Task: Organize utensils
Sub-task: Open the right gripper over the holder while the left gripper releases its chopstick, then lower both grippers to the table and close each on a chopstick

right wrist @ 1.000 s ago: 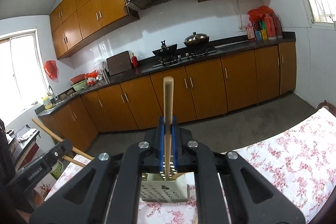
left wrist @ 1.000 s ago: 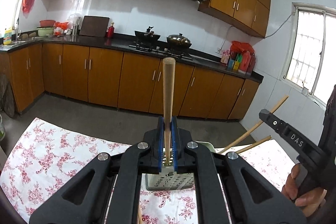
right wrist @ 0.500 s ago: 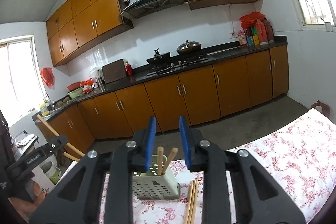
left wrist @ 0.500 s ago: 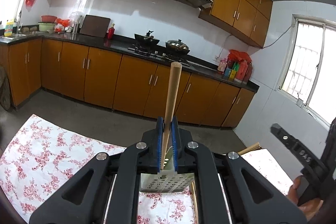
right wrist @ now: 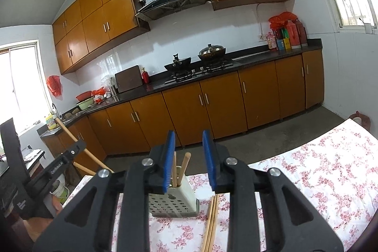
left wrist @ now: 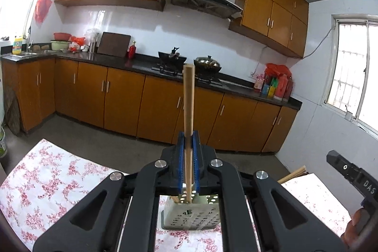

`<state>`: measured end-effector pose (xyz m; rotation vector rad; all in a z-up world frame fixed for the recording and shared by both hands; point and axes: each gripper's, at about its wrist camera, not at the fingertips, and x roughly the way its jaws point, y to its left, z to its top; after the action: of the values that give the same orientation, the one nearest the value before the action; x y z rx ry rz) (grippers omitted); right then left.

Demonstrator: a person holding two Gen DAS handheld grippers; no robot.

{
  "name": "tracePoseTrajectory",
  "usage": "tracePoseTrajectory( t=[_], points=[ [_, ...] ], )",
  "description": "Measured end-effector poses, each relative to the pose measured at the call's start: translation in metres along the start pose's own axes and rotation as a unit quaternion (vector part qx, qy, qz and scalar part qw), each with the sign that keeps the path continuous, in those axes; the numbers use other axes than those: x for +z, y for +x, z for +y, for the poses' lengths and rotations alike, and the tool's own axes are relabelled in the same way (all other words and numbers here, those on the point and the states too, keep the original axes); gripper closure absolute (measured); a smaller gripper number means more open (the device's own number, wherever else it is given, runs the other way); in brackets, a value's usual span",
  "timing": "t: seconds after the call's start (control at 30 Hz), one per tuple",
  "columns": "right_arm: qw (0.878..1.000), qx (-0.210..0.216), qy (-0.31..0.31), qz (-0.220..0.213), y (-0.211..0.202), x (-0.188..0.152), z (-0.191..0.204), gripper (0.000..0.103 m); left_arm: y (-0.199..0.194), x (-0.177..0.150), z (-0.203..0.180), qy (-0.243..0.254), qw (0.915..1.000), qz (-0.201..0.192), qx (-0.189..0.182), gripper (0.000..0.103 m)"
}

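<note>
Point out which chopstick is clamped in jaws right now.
The upright chopstick in the left gripper, above the holder. Two others stand loose in it; the rest lie on the tablecloth.

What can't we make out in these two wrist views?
- Left wrist: chopstick lower tip, hidden behind left gripper; holder rim also blocked.
- Right wrist: loose chopsticks cut off by bottom edge; count unclear.
- Right wrist: holder interior hidden by right gripper.

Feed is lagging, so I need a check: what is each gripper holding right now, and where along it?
Left gripper clamps a wooden chopstick on its lower shaft, above the holder. Right gripper holds nothing.
</note>
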<state>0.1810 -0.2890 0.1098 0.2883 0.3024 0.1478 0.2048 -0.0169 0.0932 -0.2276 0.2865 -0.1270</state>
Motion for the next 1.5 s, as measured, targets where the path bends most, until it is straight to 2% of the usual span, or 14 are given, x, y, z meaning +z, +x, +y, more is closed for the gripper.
tracePoseTrajectory(
  t=[0.1,0.17,0.2,0.23,0.4,0.6,0.73,0.87,0.93,1.03,1.13,1.3,1.5],
  points=[
    [1.000,0.000,0.000,0.003,-0.004,-0.004,-0.002,0.077,-0.002,-0.001,0.006,-0.011,0.9999,0.008,-0.001,0.094],
    [1.000,-0.001,0.002,0.006,-0.006,-0.006,-0.005,0.077,-0.004,0.002,0.009,-0.013,0.9999,0.010,0.003,0.080],
    [1.000,-0.003,0.005,0.007,-0.008,-0.008,-0.007,0.077,-0.008,0.005,0.011,-0.014,0.9999,0.007,0.005,0.063],
    [1.000,-0.004,0.006,0.008,-0.009,-0.008,-0.009,0.077,-0.011,0.007,0.012,-0.014,0.9999,0.003,0.007,0.057],
    [0.999,-0.020,0.014,0.024,-0.017,-0.021,-0.021,0.076,-0.024,0.016,0.020,-0.011,0.9998,0.002,0.015,0.057],
    [0.993,-0.052,0.030,0.102,-0.007,-0.071,-0.047,0.076,-0.043,0.006,0.043,-0.012,0.9990,0.023,0.036,0.057],
    [0.980,-0.062,0.044,0.186,0.015,-0.119,-0.058,0.075,-0.050,-0.022,0.066,-0.017,0.9963,0.059,0.060,0.057],
    [0.963,-0.046,0.049,0.260,0.039,-0.161,-0.056,0.076,-0.042,-0.064,0.088,-0.015,0.9893,0.122,0.079,0.057],
    [0.958,-0.037,0.043,0.282,0.047,-0.176,-0.048,0.078,-0.034,-0.089,0.099,-0.022,0.9836,0.158,0.084,0.057],
    [0.954,-0.031,0.026,0.298,0.054,-0.192,-0.036,0.079,-0.026,-0.117,0.108,-0.031,0.9758,0.200,0.083,0.057],
    [0.951,-0.035,0.015,0.305,0.061,-0.198,-0.032,0.081,-0.022,-0.133,0.108,-0.026,0.9719,0.221,0.076,0.057],
    [0.951,-0.056,-0.010,0.304,0.068,-0.201,-0.029,0.086,-0.020,-0.147,0.103,-0.018,0.9694,0.237,0.063,0.057],
    [0.950,-0.067,-0.013,0.304,0.072,-0.199,-0.036,0.086,-0.010,-0.154,0.095,-0.009,0.9664,0.252,0.052,0.057]
  ],
)
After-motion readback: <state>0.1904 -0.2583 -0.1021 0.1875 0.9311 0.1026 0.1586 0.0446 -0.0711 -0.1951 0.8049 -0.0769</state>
